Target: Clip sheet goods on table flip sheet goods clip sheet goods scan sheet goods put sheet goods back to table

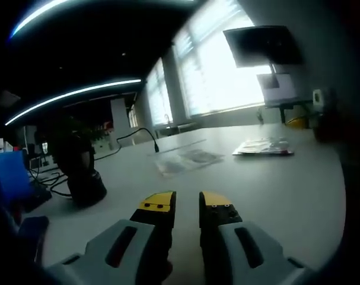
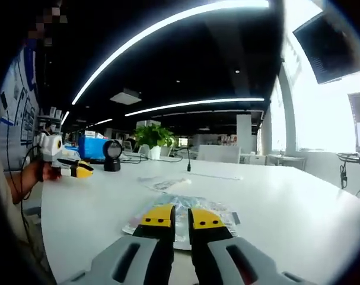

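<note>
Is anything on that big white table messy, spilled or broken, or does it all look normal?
Nothing stands out. Two flat packets lie on the white table: a clear sheet packet and a printed sheet packet, both flat and unspilled. A scanner stand sits upright with its cables trailing behind. The left gripper hovers above the tabletop, holding nothing.

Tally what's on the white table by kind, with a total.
Sheet goods packets: 2, a printed one and a clear one
Black scanner: 1
Potted plant: 1
Total: 4
</note>
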Action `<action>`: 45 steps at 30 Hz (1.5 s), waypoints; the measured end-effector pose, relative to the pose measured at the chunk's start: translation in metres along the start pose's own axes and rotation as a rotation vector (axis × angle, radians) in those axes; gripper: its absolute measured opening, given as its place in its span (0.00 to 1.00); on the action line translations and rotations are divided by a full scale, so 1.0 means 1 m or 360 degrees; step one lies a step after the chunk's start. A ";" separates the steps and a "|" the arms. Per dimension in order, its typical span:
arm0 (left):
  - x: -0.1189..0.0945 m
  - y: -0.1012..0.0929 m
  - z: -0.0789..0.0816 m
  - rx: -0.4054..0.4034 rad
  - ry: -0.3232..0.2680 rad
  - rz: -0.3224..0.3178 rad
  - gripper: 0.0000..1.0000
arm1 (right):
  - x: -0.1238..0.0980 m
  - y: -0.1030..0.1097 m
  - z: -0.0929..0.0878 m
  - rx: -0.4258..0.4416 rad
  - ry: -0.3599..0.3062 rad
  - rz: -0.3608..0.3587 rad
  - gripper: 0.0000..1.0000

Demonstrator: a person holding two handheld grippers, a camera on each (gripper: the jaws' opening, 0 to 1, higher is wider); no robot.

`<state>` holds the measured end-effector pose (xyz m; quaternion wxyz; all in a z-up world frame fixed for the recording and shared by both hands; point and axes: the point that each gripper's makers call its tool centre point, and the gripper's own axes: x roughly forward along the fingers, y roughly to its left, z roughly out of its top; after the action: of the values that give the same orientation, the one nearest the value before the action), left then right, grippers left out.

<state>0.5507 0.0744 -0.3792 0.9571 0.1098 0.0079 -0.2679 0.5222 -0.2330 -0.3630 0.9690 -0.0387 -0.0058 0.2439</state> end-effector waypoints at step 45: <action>-0.003 -0.005 -0.001 0.0026 -0.0001 -0.0014 0.08 | 0.000 -0.021 -0.003 0.0059 0.0033 -0.0079 0.06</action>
<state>0.5461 0.0719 -0.3811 0.9550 0.1174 0.0059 -0.2723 0.5323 -0.2519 -0.3648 0.9753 -0.0231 0.0080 0.2195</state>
